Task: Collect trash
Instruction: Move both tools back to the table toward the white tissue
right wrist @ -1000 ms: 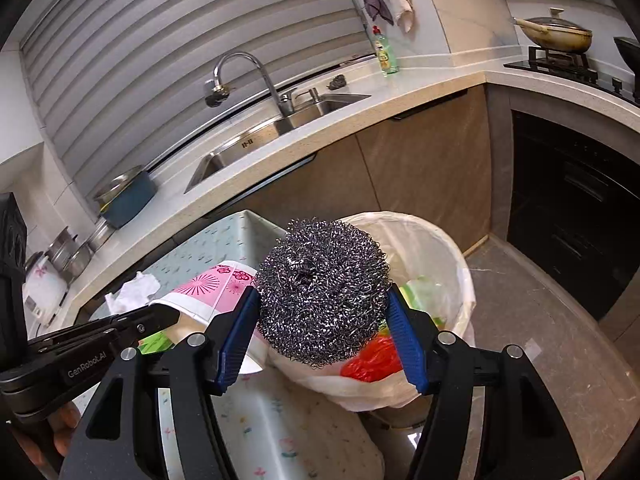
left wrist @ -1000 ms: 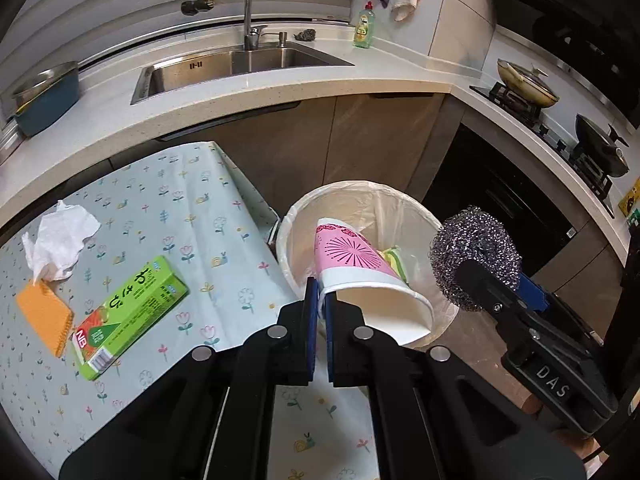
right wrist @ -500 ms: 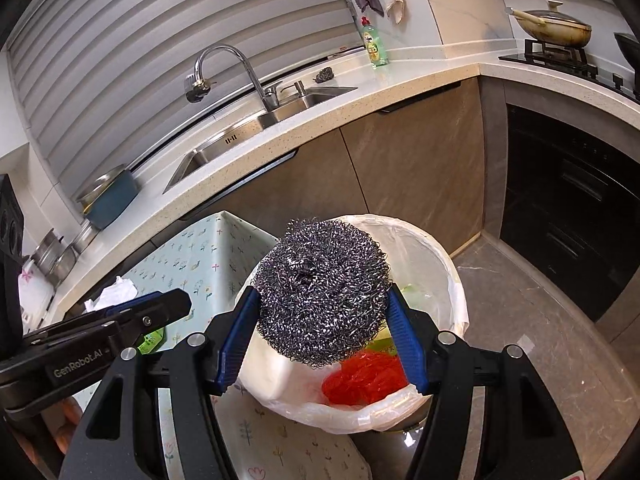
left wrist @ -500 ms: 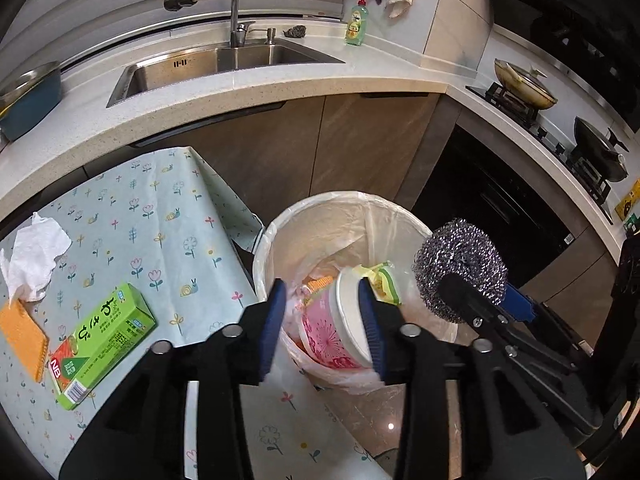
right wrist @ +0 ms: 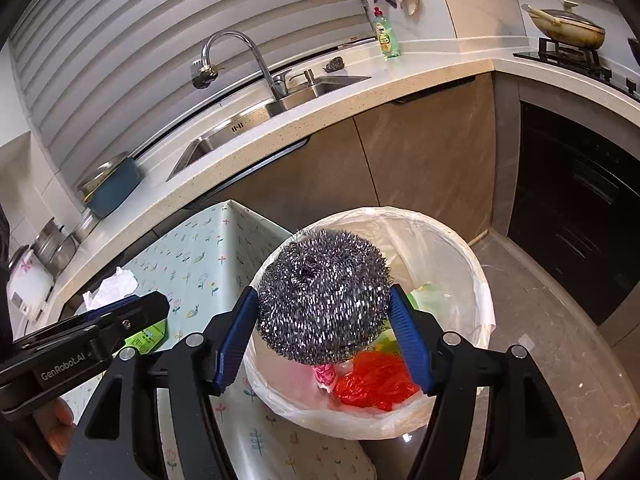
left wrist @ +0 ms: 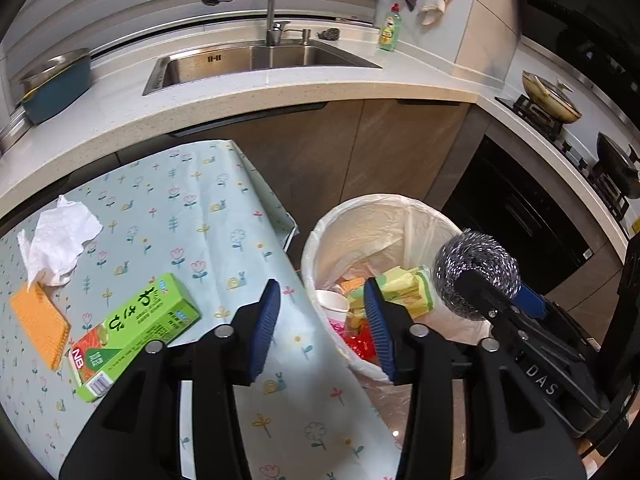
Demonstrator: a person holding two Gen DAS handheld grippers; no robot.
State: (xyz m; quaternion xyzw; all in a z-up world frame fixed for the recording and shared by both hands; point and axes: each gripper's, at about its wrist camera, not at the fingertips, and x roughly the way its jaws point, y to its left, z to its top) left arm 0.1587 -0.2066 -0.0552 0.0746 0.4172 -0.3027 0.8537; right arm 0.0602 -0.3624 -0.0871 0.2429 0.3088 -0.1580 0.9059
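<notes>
1. The right gripper (right wrist: 323, 334) has its blue pads pressed against both flanks of a steel wool scourer (right wrist: 324, 296); the ball bulges above and ahead of the fingertips and hangs over the open mouth of the lined trash bin (right wrist: 478, 280).
2. The left gripper (left wrist: 322, 322) is spread wide with nothing between its pads; beyond its fingertips the bin (left wrist: 360, 216) holds a pink paper cup (left wrist: 334, 306), a yellow-green wrapper (left wrist: 408, 286) and red plastic (left wrist: 362, 344).
3. The scourer looks light, springy and rough; I judge it grips well across its widest part, as now, though loose wire coils may snag the ribbed pads on release.
4. Left of the left fingers, on the floral tablecloth (left wrist: 208, 208), lie a green box (left wrist: 134, 334), an orange ribbed pad (left wrist: 38, 324) and a crumpled tissue (left wrist: 58, 246); the box seems stiff and light, best pinched across its narrow sides; the tissue is soft and nearly weightless.
5. The box reads "NB" with Japanese script; the left tool reads "GenRobot.AI"; the right tool shows "DAS".
</notes>
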